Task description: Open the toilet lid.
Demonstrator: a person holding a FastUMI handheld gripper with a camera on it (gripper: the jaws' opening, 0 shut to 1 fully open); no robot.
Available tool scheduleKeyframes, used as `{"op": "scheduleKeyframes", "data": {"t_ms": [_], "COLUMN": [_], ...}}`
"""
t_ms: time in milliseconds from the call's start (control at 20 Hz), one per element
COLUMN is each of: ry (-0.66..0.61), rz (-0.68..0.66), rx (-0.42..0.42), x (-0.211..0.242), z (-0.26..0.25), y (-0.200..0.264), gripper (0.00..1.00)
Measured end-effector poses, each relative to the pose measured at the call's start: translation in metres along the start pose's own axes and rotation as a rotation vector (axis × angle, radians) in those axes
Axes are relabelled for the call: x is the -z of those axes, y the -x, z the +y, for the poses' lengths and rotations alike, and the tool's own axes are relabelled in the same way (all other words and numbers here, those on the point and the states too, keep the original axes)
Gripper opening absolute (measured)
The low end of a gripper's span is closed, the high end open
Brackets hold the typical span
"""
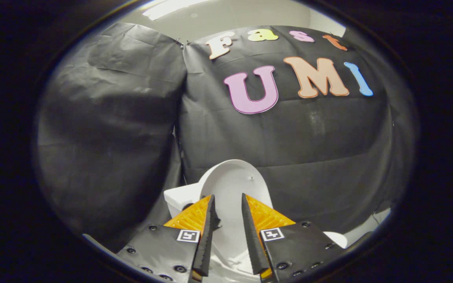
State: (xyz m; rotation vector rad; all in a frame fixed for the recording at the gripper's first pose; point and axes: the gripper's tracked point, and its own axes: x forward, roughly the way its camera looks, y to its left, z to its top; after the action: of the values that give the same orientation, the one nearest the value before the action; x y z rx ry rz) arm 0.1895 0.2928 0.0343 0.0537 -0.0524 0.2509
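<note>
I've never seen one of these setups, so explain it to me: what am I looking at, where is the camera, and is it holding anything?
The camera rides on a hand-held two-finger tool and looks forward along its fingers. Just ahead stands a white toilet lid, raised upright, with the white tank beside it and black cloth hung as the wall behind. The fingers are parted, with a gap between them; the lid shows through that gap. I cannot tell whether either finger touches it, and nothing appears pinched.
</note>
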Motion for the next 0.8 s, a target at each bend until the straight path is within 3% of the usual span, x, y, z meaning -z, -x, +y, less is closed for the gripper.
{"op": "scheduleKeyframes", "data": {"t_ms": [100,350,500,800], "ry": [0.021,0.168,0.203,0.128], "rz": [0.007,0.074,0.093,0.049], "rx": [-0.076,-0.051,0.005,0.139], "x": [-0.004,0.000,0.005,0.013], "z": [-0.011,-0.086,-0.135,-0.211], "y": [0.016,0.065,0.098,0.151], "gripper": [0.42,0.44,0.46,0.47]}}
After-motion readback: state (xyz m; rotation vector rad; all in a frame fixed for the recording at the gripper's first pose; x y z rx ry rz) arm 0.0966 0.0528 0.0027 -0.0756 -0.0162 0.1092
